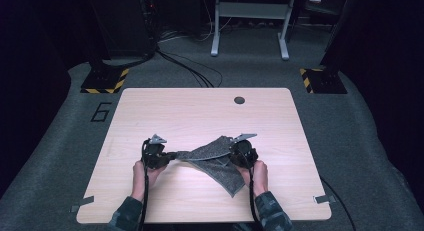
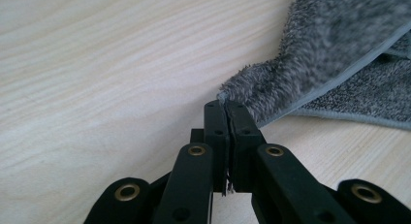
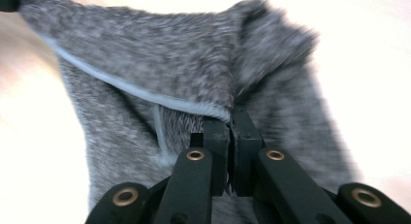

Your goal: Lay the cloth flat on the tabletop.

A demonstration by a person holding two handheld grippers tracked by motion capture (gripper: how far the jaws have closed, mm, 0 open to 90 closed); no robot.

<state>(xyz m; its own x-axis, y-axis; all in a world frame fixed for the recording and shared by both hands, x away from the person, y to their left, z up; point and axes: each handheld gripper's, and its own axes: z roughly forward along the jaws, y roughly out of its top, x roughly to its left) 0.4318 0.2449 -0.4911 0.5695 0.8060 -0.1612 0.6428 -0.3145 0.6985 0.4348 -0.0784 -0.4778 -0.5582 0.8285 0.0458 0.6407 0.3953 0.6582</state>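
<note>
Grey cloth [image 1: 212,158] lies near the front middle of the desk [image 1: 200,111], partly lifted between two tools; left tool [image 1: 172,155] clamped tight on one corner, jaws pressed together with the hem pinched at their tips, seen close in the left gripper view [image 2: 226,105]; right tool [image 1: 234,152] likewise closed on the edge of the cloth [image 3: 160,64], hem caught at its tips [image 3: 230,118]; the span between them hangs slack while a flap trails on the wood toward the person; holding two points likely serves to spread or fold it.
</note>
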